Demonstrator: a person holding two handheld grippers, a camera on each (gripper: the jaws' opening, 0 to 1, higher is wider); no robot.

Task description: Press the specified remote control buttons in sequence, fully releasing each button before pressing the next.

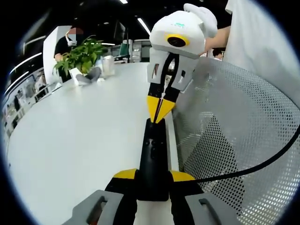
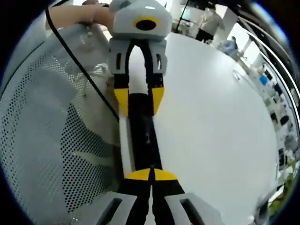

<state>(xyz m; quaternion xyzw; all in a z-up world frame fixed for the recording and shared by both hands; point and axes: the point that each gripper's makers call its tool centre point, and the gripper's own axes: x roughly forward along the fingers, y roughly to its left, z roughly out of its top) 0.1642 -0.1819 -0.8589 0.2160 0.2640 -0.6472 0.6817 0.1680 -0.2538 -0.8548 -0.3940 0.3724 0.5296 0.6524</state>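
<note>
Between left gripper (image 1: 153, 180) jaws, remote control (image 1: 153, 159); right gripper (image 1: 160, 108) tips touching it

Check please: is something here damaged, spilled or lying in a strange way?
Nothing stands out. The black remote lies flat on the white table, gripped at one end by the left gripper, with the shut right gripper tip at its other end.

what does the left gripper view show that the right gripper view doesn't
Left gripper view: a potted plant and a white cup at the table's far end. Right gripper view: a person standing beyond the table. Both: the black remote on the white table, the left gripper clamping one end, the right gripper closed at its other end, and perforated mesh.
</note>
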